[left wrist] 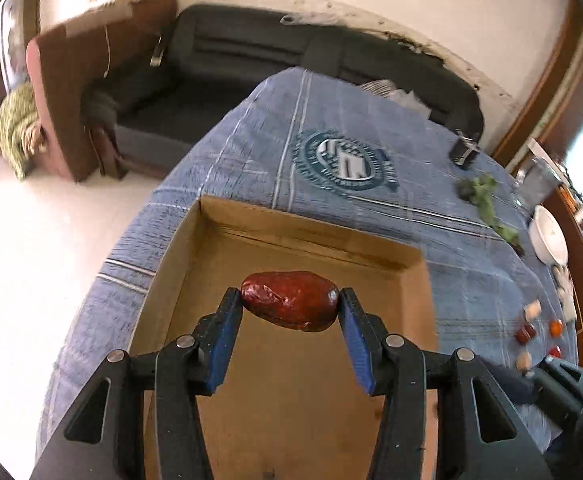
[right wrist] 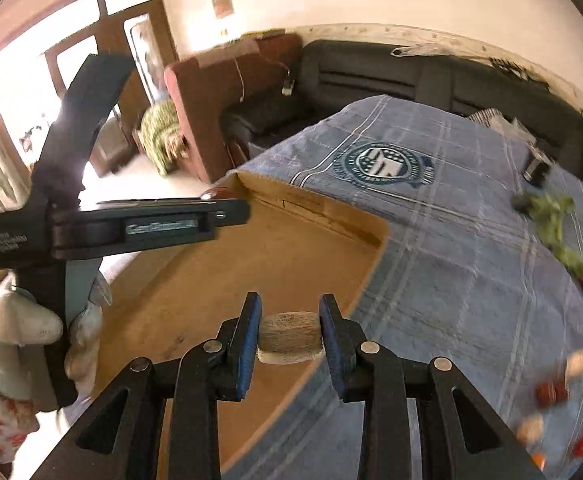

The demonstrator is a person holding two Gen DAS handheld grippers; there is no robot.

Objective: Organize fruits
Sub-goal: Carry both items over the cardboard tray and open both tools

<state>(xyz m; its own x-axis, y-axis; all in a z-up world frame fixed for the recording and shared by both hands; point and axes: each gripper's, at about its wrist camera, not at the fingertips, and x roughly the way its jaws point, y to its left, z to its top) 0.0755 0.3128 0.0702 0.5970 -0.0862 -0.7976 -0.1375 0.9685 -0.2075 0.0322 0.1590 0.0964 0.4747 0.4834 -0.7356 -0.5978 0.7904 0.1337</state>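
Clamped between the left gripper's (left wrist: 290, 300) pads, a red date (left wrist: 290, 300) hangs above the cardboard box (left wrist: 307, 236), the right gripper (right wrist: 290, 336) pinching a pale slice (right wrist: 290, 336) over that box's near edge; transport step, release into box judged next.

Both grippers (left wrist: 289, 308) (right wrist: 290, 334) are black, with blue-padded jaws and silver rivets; the person wears grey gloves (right wrist: 15, 328).

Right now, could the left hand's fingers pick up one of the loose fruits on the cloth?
Probably not: the left fingers are already shut on a red date over the box.
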